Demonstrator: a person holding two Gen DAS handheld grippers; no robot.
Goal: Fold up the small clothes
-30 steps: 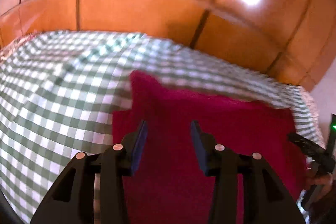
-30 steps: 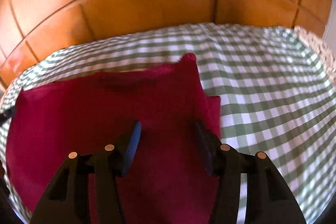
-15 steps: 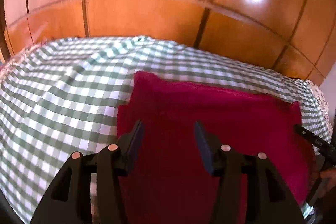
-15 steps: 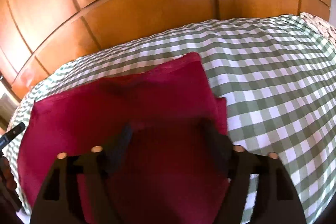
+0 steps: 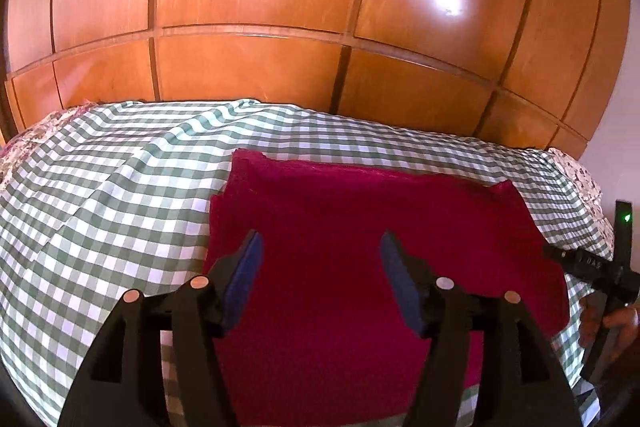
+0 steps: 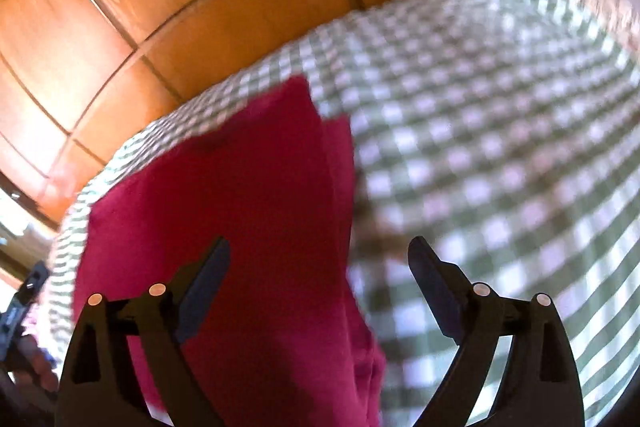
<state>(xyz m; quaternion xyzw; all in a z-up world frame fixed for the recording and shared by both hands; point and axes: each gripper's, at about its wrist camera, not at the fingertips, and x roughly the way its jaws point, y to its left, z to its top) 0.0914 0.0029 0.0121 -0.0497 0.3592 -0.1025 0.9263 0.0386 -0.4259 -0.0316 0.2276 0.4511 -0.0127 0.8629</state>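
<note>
A dark red cloth (image 5: 360,239) lies folded flat on the green-and-white checked cover (image 5: 112,195); a lower layer sticks out at its left edge. My left gripper (image 5: 320,267) is open and empty above the cloth's near part. In the right wrist view the same red cloth (image 6: 240,211) lies to the left, its right edge showing two layers. My right gripper (image 6: 320,275) is open and empty, above the cloth's right edge and the checked cover (image 6: 500,147). That view is blurred.
A wooden panelled wall (image 5: 320,27) stands right behind the bed. The right hand-held gripper (image 5: 596,267) with a green light shows at the right edge of the left wrist view. A patterned bedspread (image 5: 580,183) shows under the cover's edge.
Both grippers have lifted and drawn back from the cloth. The right gripper has opened wider and swung to the right, over the cloth's right edge. The cloth lies still.
</note>
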